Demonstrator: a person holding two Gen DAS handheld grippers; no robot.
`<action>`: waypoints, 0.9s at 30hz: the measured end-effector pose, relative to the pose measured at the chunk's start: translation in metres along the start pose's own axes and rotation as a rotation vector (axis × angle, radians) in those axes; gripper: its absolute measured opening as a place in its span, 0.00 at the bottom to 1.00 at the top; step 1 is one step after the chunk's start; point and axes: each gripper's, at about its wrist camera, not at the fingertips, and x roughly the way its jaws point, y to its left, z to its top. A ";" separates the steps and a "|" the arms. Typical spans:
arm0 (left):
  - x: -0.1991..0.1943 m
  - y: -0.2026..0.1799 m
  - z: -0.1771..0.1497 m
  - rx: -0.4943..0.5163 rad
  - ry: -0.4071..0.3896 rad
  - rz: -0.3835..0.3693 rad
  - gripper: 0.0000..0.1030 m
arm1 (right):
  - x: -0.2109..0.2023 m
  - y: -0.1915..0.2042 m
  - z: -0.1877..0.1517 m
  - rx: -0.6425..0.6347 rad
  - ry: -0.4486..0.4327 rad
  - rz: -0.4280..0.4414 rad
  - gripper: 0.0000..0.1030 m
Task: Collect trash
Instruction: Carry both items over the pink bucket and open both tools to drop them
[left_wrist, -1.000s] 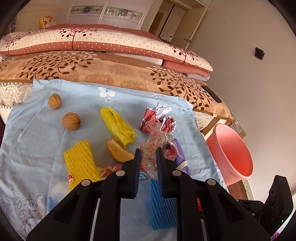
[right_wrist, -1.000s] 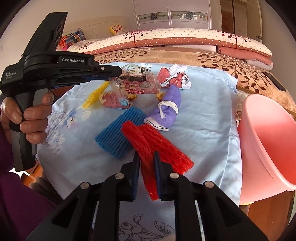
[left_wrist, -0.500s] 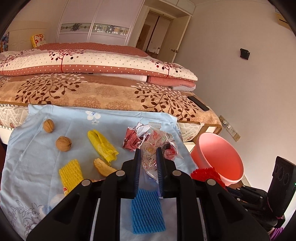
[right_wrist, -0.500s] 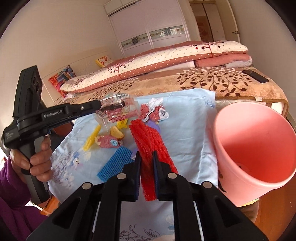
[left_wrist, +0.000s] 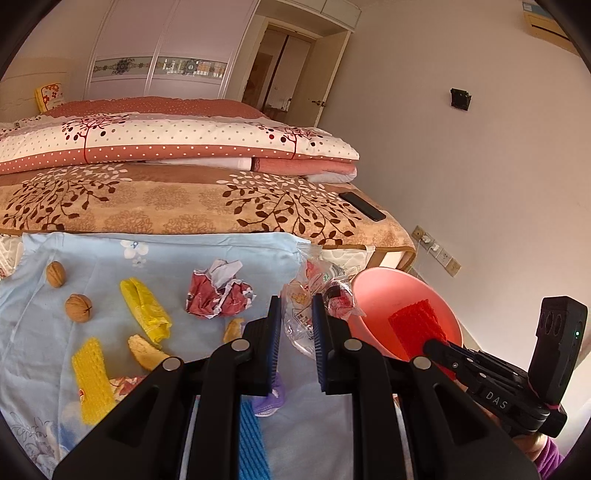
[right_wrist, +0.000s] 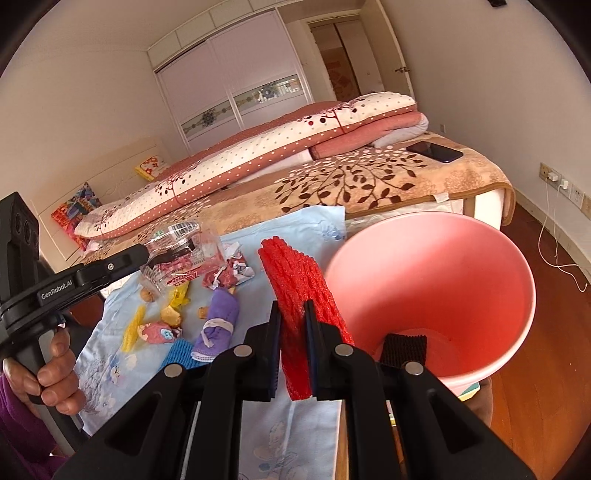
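My left gripper (left_wrist: 295, 325) is shut on a clear plastic wrapper (left_wrist: 314, 291) with red print, held up in the air beside the pink bucket (left_wrist: 373, 295). My right gripper (right_wrist: 293, 332) is shut on a red foam net (right_wrist: 295, 280), lifted next to the rim of the pink bucket (right_wrist: 480, 266). In the left wrist view the red foam net (left_wrist: 417, 321) hangs over the bucket's mouth. A dark piece (right_wrist: 402, 347) lies inside the bucket. On the blue cloth (left_wrist: 92, 269) lie crumpled red-white paper (left_wrist: 218, 291), a yellow bag (left_wrist: 147, 310) and a yellow foam net (left_wrist: 90, 373).
Two walnuts (left_wrist: 55, 273) (left_wrist: 78, 307), peel bits (left_wrist: 146, 350), a blue foam net (left_wrist: 251, 439) and a purple mask (right_wrist: 218, 325) also lie on the cloth. Behind stands a bed with folded quilts (left_wrist: 166, 144) and a phone (left_wrist: 362, 206). A charger cable (right_wrist: 546, 240) trails on the wooden floor.
Both grippers rose off the cloth and swung right toward the pink bucket, the left carrying the clear wrapper, the right lifting the red foam net up beside the bucket rim.
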 end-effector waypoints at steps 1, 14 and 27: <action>0.002 -0.004 0.000 0.005 0.003 -0.006 0.16 | -0.002 -0.004 0.000 0.011 -0.007 -0.012 0.11; 0.036 -0.055 -0.006 0.094 0.050 -0.074 0.16 | -0.007 -0.042 0.012 0.117 -0.069 -0.113 0.11; 0.071 -0.100 -0.009 0.174 0.084 -0.114 0.16 | -0.010 -0.067 0.013 0.160 -0.082 -0.171 0.11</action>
